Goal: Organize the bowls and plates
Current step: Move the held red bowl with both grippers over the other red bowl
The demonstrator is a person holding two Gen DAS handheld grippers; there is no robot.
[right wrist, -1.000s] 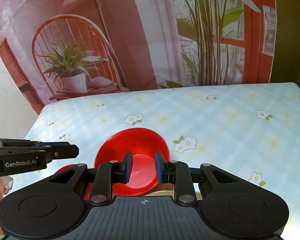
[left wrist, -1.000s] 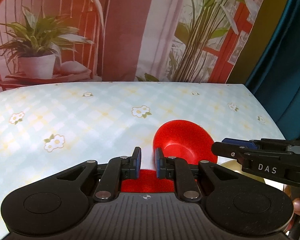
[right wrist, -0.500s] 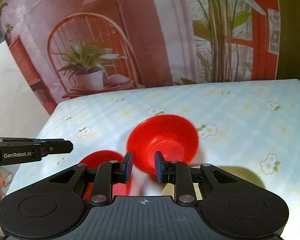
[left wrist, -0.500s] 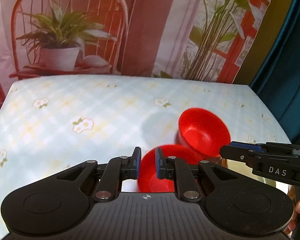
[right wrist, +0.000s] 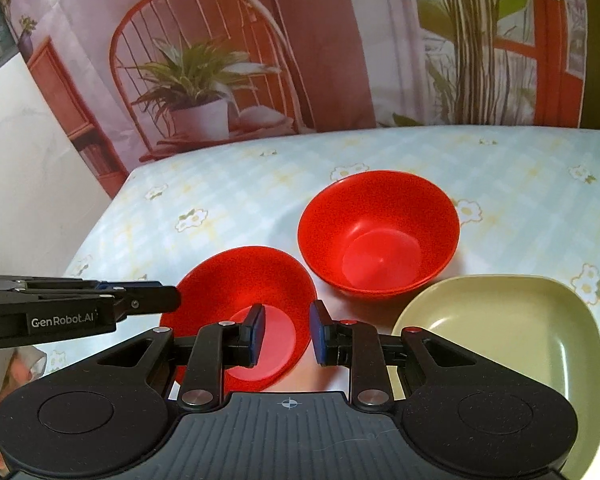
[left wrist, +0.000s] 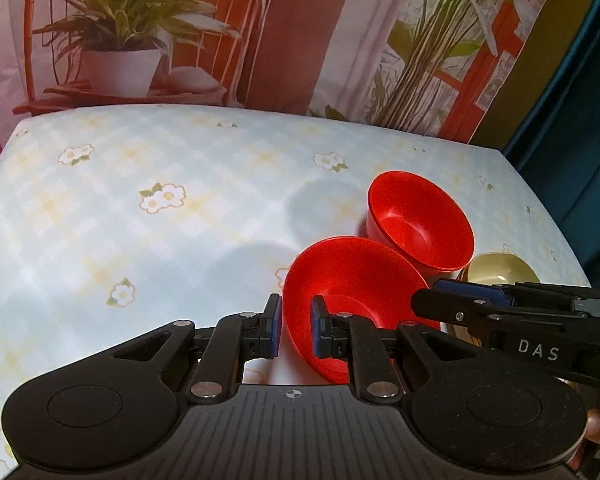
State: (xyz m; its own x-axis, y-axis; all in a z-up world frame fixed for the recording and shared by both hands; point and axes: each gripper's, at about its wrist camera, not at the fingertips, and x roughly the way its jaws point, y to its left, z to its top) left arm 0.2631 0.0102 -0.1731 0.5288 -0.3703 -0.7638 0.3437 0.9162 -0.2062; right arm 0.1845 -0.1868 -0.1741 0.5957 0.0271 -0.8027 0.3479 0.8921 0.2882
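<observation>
Two red bowls stand on the flowered tablecloth. The near bowl (left wrist: 356, 284) (right wrist: 240, 300) is just ahead of both grippers. The far bowl (left wrist: 420, 224) (right wrist: 380, 232) stands behind it. An olive green plate (right wrist: 512, 328) (left wrist: 496, 272) lies to the right of the bowls. My left gripper (left wrist: 296, 328) is open, its jaws on either side of the near bowl's rim without closing on it. My right gripper (right wrist: 286, 334) is open and empty above the near bowl's right edge. Each gripper shows from the side in the other's view.
The table (left wrist: 140, 220) has a light blue checked cloth with daisies. A printed backdrop (right wrist: 340, 40) with a chair and plants hangs behind it. A white wall (right wrist: 28, 152) stands at the left and a dark teal curtain (left wrist: 572, 100) at the right.
Both grippers have drawn back and up from the bowls. The two red bowls now stand side by side, and the green plate has come into the right wrist view.
</observation>
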